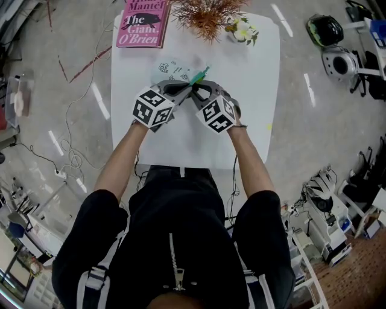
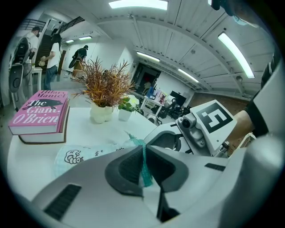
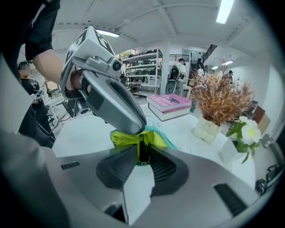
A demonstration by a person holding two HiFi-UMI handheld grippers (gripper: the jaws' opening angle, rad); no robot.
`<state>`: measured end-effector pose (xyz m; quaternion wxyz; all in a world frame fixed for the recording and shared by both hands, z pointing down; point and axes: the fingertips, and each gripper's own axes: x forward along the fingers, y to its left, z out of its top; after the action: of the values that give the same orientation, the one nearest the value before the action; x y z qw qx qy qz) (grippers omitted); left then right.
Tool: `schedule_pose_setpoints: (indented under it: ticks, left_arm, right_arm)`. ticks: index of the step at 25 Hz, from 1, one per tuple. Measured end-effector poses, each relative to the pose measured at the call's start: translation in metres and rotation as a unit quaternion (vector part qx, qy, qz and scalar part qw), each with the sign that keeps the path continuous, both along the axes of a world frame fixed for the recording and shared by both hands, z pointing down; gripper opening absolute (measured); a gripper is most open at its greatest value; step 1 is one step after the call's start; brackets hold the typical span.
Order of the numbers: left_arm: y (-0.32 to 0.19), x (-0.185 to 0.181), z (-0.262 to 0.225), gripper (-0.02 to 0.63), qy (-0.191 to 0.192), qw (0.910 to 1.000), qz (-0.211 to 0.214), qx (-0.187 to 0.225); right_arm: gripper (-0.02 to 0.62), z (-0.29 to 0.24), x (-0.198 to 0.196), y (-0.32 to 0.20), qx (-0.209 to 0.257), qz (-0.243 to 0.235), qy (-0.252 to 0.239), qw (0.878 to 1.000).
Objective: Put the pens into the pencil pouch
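A pale pencil pouch (image 1: 174,69) with cartoon prints and a teal zip edge (image 1: 200,75) lies on the white table (image 1: 253,90). Both grippers meet at its near right end. In the left gripper view my left gripper (image 2: 143,165) is shut on the teal zip edge (image 2: 143,153), with the pouch (image 2: 82,153) stretching away to the left. In the right gripper view my right gripper (image 3: 141,153) has the pouch's rim between its pads: yellow-green lining (image 3: 127,138) and a narrow dark strip (image 3: 141,149). The pads look to touch it. No pen shows clearly.
A pink book (image 1: 143,23) lies at the table's far left. A dried plant (image 1: 208,15) and a small pot of white flowers (image 1: 243,30) stand at the far edge. Cables (image 1: 69,157) trail on the floor to the left; equipment (image 1: 338,60) stands to the right.
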<state>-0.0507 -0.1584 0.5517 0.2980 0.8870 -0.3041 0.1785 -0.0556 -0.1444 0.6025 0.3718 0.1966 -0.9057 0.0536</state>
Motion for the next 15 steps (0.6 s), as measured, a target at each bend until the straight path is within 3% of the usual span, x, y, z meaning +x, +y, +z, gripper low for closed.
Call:
schedule_pose_setpoints:
  ticks: [5, 15]
  left_arm:
    - [-0.002, 0.002, 0.001, 0.040, 0.000, 1.0000, -0.002, 0.001]
    - [-0.001, 0.013, 0.012, 0.040, -0.027, 0.9996, -0.009, 0.004]
  right_arm:
    - [0.136, -0.001, 0.010, -0.002, -0.003, 0.020, -0.007, 1.000]
    - [0.137, -0.012, 0.064, 0.006, -0.022, 0.114, -0.038, 0.993]
